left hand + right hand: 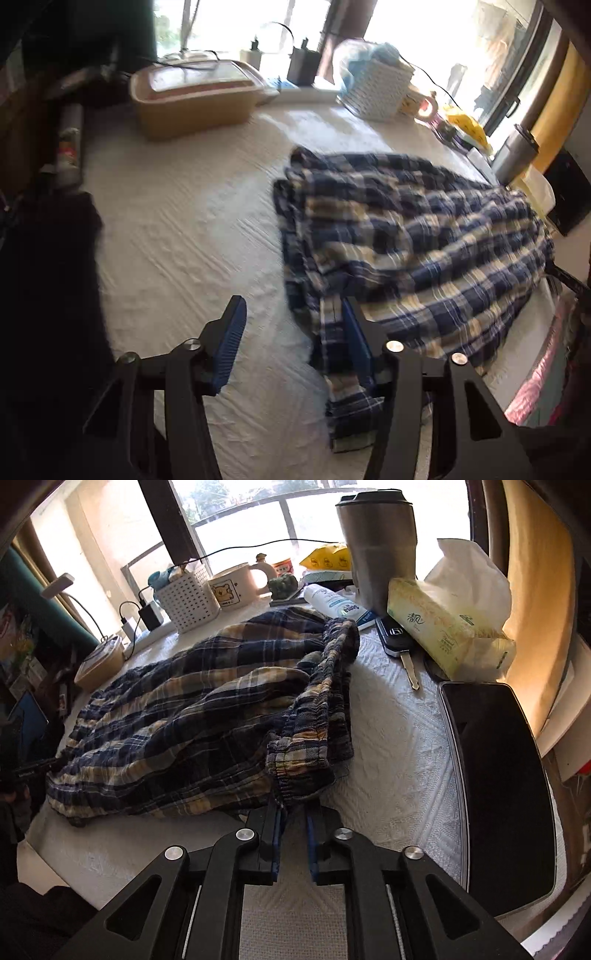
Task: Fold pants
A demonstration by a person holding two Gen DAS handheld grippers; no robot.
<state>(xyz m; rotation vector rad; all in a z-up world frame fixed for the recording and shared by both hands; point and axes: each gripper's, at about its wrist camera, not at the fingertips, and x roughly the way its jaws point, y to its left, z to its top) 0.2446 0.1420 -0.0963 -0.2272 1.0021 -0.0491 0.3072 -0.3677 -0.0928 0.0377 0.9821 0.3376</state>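
Blue, navy and tan plaid pants (424,229) lie folded in a bunched heap on the white textured table cover (184,221). My left gripper (295,325) stands open at their near left edge. Its right finger (356,332) rests against a hanging strip of the cloth, and its left finger is over bare cover. In the right wrist view the pants (184,720) spread to the left, with the gathered elastic waistband (325,686) toward me. My right gripper (292,806) stands open by a narrow gap. The waistband's corner drapes over its fingertips and hides them.
A tan lidded box (192,99) and a white basket (376,88) stand at the table's far side. To the right of the pants are a steel tumbler (380,546), a tissue pack (443,635), a car key (399,642) and a dark tablet (498,775). Dark cloth (48,277) lies left.
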